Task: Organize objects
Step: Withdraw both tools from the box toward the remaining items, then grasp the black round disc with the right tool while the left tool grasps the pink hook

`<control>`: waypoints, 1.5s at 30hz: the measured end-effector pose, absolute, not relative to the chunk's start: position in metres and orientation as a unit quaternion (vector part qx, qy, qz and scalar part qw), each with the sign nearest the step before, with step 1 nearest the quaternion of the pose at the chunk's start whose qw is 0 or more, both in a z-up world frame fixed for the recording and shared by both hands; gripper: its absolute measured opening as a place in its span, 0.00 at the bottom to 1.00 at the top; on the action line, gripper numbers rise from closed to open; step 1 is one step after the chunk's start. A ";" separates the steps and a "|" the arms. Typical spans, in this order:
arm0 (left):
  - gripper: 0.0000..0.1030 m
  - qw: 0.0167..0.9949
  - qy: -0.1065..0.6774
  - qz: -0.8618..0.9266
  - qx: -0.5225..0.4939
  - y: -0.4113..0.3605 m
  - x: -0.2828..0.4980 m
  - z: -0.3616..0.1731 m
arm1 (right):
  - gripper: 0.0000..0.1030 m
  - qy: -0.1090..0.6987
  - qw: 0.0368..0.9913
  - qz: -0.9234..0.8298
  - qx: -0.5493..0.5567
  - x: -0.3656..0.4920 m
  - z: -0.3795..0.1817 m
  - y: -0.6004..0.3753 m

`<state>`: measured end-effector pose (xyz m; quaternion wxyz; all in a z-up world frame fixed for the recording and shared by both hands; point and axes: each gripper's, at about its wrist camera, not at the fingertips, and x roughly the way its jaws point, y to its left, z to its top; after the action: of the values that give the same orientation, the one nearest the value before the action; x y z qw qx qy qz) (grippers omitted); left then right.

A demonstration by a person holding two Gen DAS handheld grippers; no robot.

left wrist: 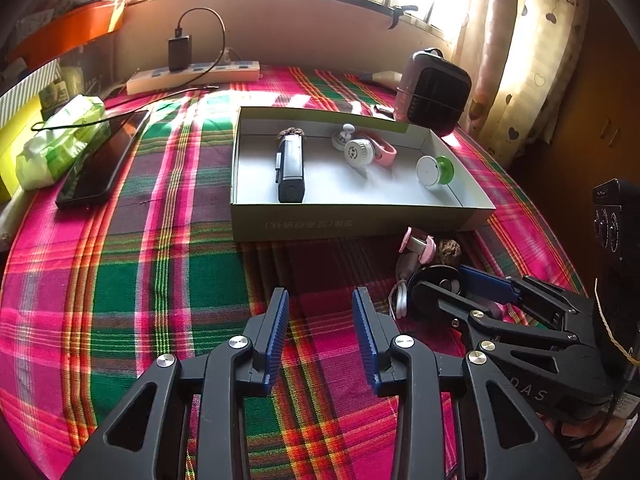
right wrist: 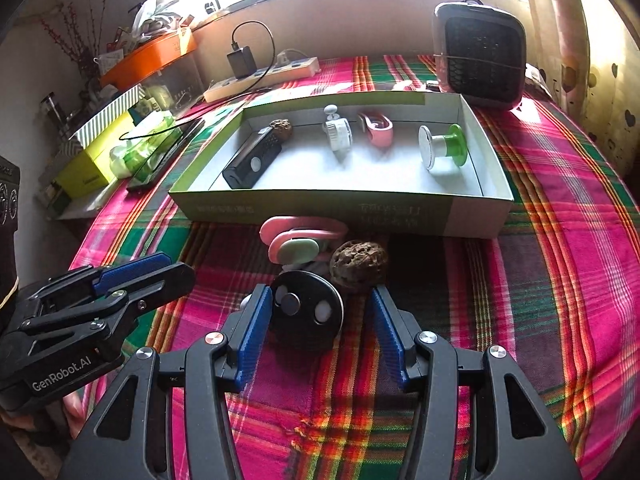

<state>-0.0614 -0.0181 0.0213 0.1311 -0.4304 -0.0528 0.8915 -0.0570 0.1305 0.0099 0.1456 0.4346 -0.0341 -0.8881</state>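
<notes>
R gripper [right wrist: 320, 320] has its jaws apart, nothing clamped; its blue pads [right wrist: 256, 336] flank a black disc [right wrist: 306, 310] lying on the plaid cloth [right wrist: 560, 280], L pad right against the disc edge, R pad clear of it. Just past the disc: a brown pitted ball [right wrist: 359, 263], a pink clip w/ pale green oval [right wrist: 298, 240], both close to the box front wall. L gripper [left wrist: 320, 332] is also spread wide, empty, low over bare cloth, beside the R one. Beyond, the open cardboard box [right wrist: 340, 204] holds a black rectangular device [right wrist: 252, 160], a white round gadget [right wrist: 337, 130], a pink loop [right wrist: 378, 128] & a green-white spool [right wrist: 442, 148]. Behind box: small heater [right wrist: 480, 56], power strip [right wrist: 260, 76].
</notes>
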 end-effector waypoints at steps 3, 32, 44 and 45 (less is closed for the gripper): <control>0.30 0.132 -0.055 0.890 -0.432 -0.019 -0.062 0.020 | 0.50 -0.035 0.144 -0.888 0.435 -0.056 0.010 0.132; 0.36 0.198 -0.059 0.875 -0.437 0.013 -0.074 0.019 | 0.27 -0.072 0.102 -0.899 0.419 -0.039 0.012 0.184; 0.39 0.209 -0.021 0.871 -0.445 0.041 -0.090 0.014 | 0.27 -0.081 0.094 -0.901 0.416 -0.041 0.012 0.201; 0.39 0.207 -0.021 0.871 -0.444 0.042 -0.091 0.014 | 0.27 -0.082 0.094 -0.901 0.416 -0.042 0.012 0.202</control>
<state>-0.0913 0.0419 0.0138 0.2072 -0.4442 -0.0212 0.8714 -0.0419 0.2017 0.0119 0.0938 0.4158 -0.0815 -0.9009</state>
